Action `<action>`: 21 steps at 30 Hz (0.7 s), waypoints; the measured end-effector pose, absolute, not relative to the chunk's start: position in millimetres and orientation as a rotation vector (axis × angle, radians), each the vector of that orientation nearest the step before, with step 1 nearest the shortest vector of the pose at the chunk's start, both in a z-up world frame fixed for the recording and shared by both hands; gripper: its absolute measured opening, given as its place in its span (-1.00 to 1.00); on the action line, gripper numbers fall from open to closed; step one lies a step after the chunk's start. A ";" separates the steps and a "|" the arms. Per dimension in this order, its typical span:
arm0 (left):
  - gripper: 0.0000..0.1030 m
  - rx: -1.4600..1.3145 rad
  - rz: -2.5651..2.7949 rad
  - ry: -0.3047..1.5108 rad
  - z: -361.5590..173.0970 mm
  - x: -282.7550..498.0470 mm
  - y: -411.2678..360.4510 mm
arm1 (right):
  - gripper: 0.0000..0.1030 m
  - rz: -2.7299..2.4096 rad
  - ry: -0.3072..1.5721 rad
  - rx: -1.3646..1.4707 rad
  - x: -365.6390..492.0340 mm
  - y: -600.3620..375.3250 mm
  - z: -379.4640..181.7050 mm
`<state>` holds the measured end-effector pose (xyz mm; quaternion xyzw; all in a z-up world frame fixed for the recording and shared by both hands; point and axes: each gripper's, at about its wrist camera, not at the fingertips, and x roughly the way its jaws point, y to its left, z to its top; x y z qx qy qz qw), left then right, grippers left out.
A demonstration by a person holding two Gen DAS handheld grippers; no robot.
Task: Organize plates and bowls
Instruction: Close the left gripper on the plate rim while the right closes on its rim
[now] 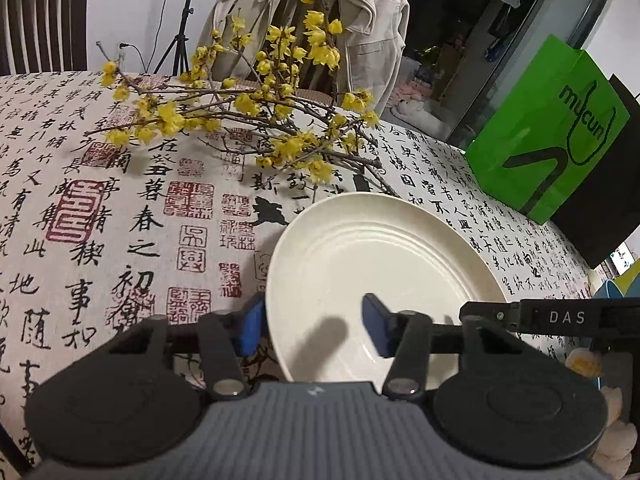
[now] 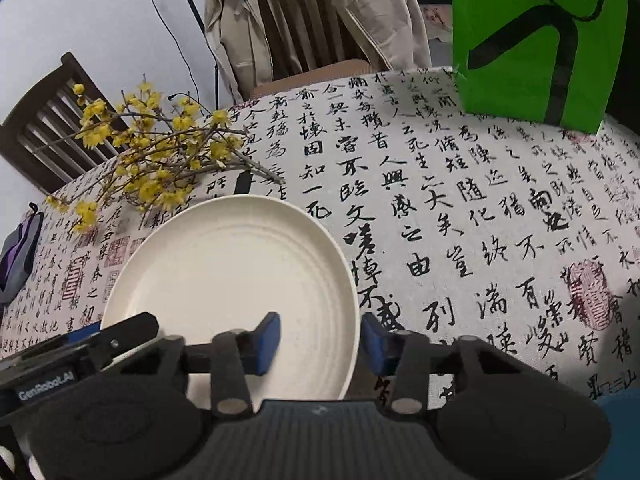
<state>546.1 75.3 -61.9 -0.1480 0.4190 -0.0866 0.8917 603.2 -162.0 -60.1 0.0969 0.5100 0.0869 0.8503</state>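
Observation:
One cream plate (image 1: 380, 248) with ringed ridges lies on the calligraphy tablecloth (image 1: 100, 220). My left gripper (image 1: 312, 330) straddles the plate's left rim: one blue pad sits just outside the edge and the other hovers over the plate's inside. A wide gap is left between them, so it is open. In the right wrist view my right gripper (image 2: 322, 344) straddles the right rim of the same plate (image 2: 232, 264) in the same way, open with its pads not pinching the rim. Each gripper's black finger shows at the edge of the other's view.
A branch of yellow blossoms (image 1: 248, 92) lies just beyond the plate. A green paper bag (image 1: 552, 132) stands at the table's far right. A chair draped with a beige jacket (image 1: 320, 20) is behind the table. A purple-grey pouch (image 2: 16, 256) lies at the left edge.

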 end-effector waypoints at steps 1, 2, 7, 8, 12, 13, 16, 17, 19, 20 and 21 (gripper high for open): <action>-0.03 -0.304 -0.178 0.867 -62.1 547.0 74.5 | -0.24 0.185 1.078 0.208 604.7 -162.1 -61.2; -0.05 -0.300 -0.177 0.863 -62.6 547.2 74.1 | -0.23 0.186 1.075 0.217 604.9 -162.8 -61.2; -0.33 -0.301 -0.167 0.854 -63.9 546.3 78.7 | -0.41 0.177 1.072 0.276 603.2 -172.7 -62.8; -0.37 -0.314 -0.167 0.861 -63.9 547.1 81.9 | -0.44 0.179 1.073 0.281 602.5 -173.7 -62.8; -0.40 -0.311 -0.149 0.871 -62.1 545.4 90.3 | -0.58 0.227 1.074 0.275 592.7 -173.3 -61.8; -0.43 -0.305 -0.147 0.870 -62.1 544.1 91.8 | -0.58 0.239 1.076 0.270 589.8 -172.2 -62.0; -0.45 -0.298 -0.147 0.872 -61.4 539.1 96.4 | -0.58 0.270 1.074 0.255 581.3 -169.4 -62.5; -0.45 -0.292 -0.145 0.871 -61.1 537.3 97.5 | -0.60 0.282 1.068 0.250 578.8 -168.7 -61.5; -0.45 -0.282 -0.144 0.872 -61.1 534.1 99.2 | -0.66 0.304 1.058 0.248 575.1 -168.8 -59.4; -0.45 -0.278 -0.143 0.873 -60.9 533.4 99.9 | -0.70 0.312 1.054 0.247 573.2 -168.8 -58.6; -0.45 -0.274 -0.142 0.873 -60.5 532.0 100.7 | -0.73 0.318 1.048 0.243 571.7 -168.6 -57.7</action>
